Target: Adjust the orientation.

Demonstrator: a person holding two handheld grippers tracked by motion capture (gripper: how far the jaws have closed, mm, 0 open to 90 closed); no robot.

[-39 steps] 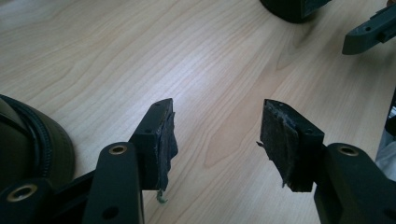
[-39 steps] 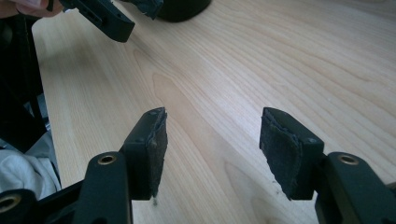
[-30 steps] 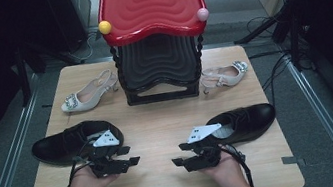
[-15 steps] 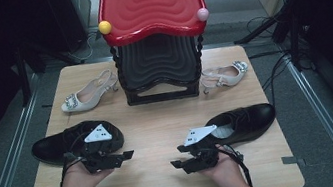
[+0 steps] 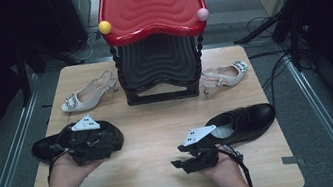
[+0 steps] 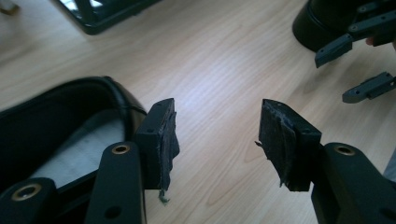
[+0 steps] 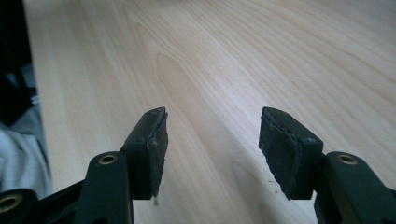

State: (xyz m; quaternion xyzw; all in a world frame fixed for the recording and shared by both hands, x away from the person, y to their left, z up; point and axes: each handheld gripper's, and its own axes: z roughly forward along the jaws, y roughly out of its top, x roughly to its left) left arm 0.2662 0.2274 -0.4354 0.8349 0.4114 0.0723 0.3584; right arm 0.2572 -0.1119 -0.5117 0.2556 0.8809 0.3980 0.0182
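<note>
**Left gripper over the black shoe, jaws apart**

We see the left gripper held just above the heel end of the left black shoe, its jaws apart and having just been closing a little, with nothing between them. In the left gripper view that shoe's opening lies just beside the left jaw, bare table ahead. The right gripper hovers over the table, jaws apart on nothing, the right black shoe just behind it. 2 beige heels flank the red rack beyond.
</note>
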